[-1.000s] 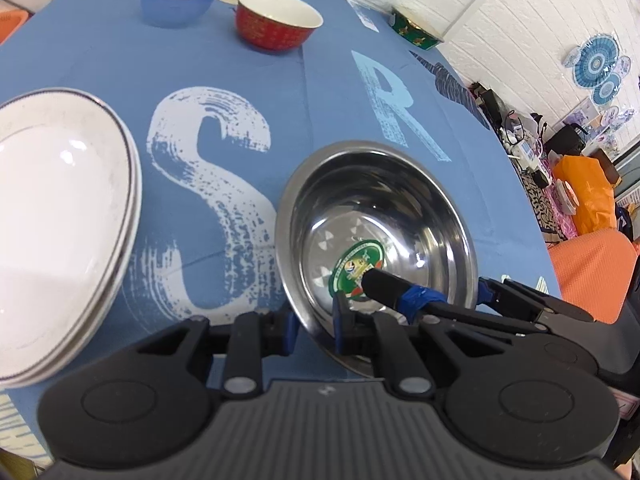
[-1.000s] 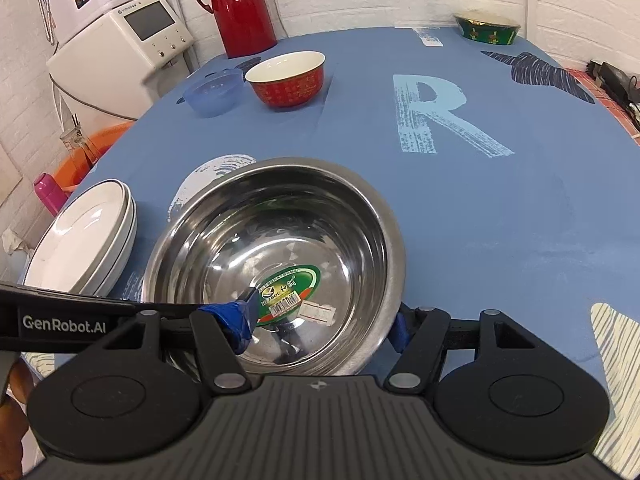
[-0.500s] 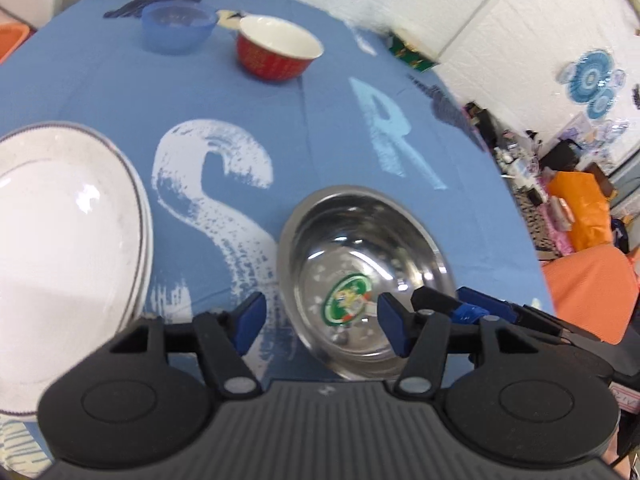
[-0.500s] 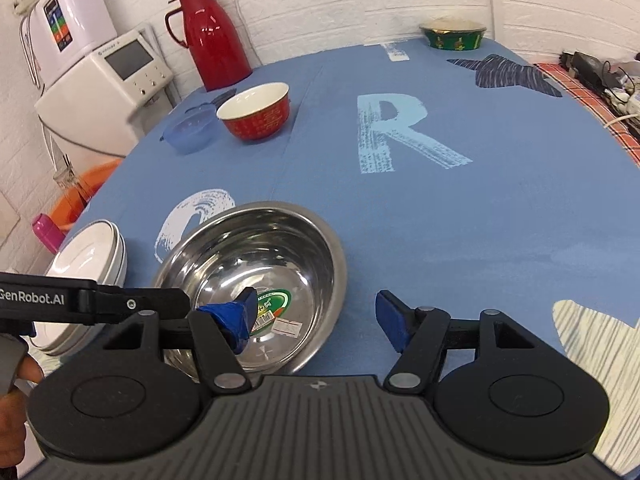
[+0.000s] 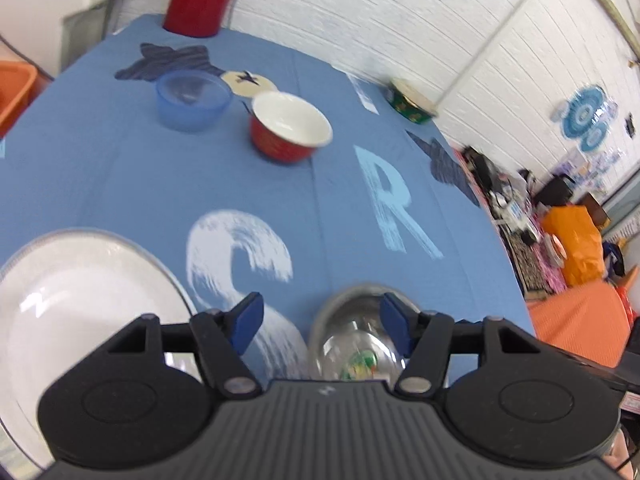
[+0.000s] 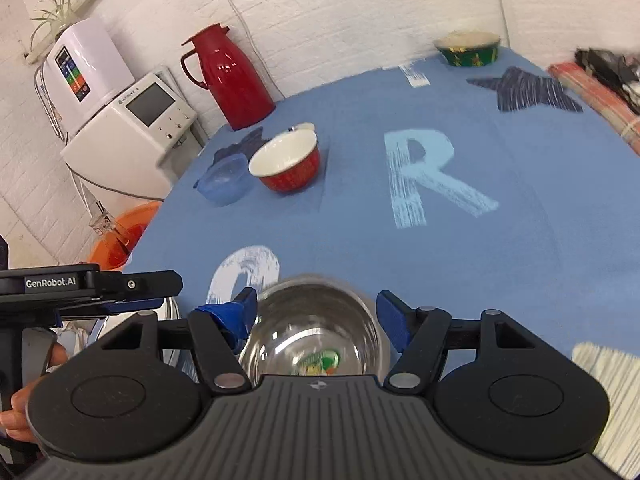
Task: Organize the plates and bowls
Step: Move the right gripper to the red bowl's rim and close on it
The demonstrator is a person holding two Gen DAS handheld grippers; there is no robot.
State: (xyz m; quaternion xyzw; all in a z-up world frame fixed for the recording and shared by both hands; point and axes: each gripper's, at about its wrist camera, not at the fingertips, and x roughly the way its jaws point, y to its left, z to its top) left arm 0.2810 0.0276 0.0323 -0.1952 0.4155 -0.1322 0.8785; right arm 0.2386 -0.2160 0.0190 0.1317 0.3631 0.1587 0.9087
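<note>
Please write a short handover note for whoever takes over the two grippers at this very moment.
Left gripper: open, holding nothing, raised above the near table edge.
Right gripper: open, holding nothing, raised over the shiny steel bowl.
The steel bowl sits free on the blue tablecloth, right of the stacked white plates.
The red bowl with white inside and the translucent blue plastic bowl stand side by side farther back; the green patterned bowl is at the far edge.
Done: plates stacked.
Left: gather and nest the four bowls.
</note>
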